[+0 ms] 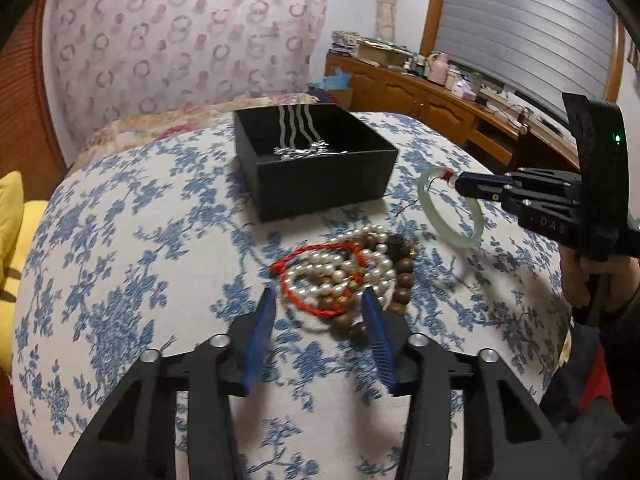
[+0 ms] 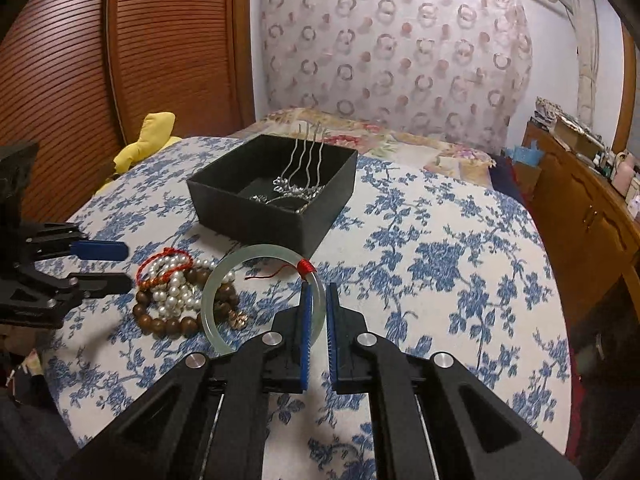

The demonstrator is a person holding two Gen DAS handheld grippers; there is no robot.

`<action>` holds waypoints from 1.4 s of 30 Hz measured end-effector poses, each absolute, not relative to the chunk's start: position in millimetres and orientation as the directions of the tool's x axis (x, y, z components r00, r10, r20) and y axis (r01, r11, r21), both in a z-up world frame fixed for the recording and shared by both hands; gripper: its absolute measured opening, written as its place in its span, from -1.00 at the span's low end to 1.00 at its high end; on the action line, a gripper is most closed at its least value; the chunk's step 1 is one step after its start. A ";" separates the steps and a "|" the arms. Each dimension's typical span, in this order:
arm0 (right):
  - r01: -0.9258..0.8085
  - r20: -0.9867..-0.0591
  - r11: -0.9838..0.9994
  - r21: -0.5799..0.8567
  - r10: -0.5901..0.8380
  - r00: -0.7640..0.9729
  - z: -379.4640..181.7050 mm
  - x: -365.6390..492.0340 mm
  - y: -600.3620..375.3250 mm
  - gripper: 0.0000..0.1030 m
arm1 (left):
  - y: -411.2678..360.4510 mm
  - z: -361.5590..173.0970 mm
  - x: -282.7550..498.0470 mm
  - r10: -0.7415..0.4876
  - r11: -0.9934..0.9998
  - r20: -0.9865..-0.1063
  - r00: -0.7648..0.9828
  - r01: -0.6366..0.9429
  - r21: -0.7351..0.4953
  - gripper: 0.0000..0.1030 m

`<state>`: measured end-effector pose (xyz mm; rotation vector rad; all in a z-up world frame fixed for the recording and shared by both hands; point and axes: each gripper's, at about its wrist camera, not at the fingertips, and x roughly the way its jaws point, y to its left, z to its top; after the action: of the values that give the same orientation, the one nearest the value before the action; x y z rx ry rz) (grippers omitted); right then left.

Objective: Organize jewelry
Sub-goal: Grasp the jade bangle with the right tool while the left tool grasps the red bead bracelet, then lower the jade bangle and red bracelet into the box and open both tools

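A black open box (image 1: 320, 176) (image 2: 256, 204) on the blue-flowered cloth holds silver hairpins (image 1: 298, 136) (image 2: 298, 168). In front of it lies a pile of pearl strands, wooden beads and a red cord bracelet (image 1: 344, 276) (image 2: 176, 292). My right gripper (image 2: 318, 292) (image 1: 454, 178) is shut on a pale green jade bangle (image 2: 224, 280) (image 1: 444, 224) near its red thread wrap, holding it lifted beside the box. My left gripper (image 1: 320, 300) (image 2: 116, 266) is open, its fingers on either side of the near edge of the pile.
The cloth-covered surface (image 1: 120, 240) drops off at its rounded edges. A yellow cushion (image 1: 16, 216) (image 2: 144, 140) lies to the left. A wooden sideboard (image 1: 440, 100) (image 2: 588, 208) with clutter stands at the right under a window.
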<state>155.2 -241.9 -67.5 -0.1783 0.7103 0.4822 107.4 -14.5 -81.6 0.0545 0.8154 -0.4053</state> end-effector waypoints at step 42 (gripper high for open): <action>-0.499 -0.591 0.866 -0.031 0.387 0.708 -27.5 193.3 -214.7 -0.84 | -20.7 0.3 173.9 -0.356 0.919 -0.591 0.724 0.388 -0.078 -0.90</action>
<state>193.3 -214.7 -27.5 -0.1941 0.6093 0.4949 173.9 -20.7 0.3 0.0523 0.6416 -0.4103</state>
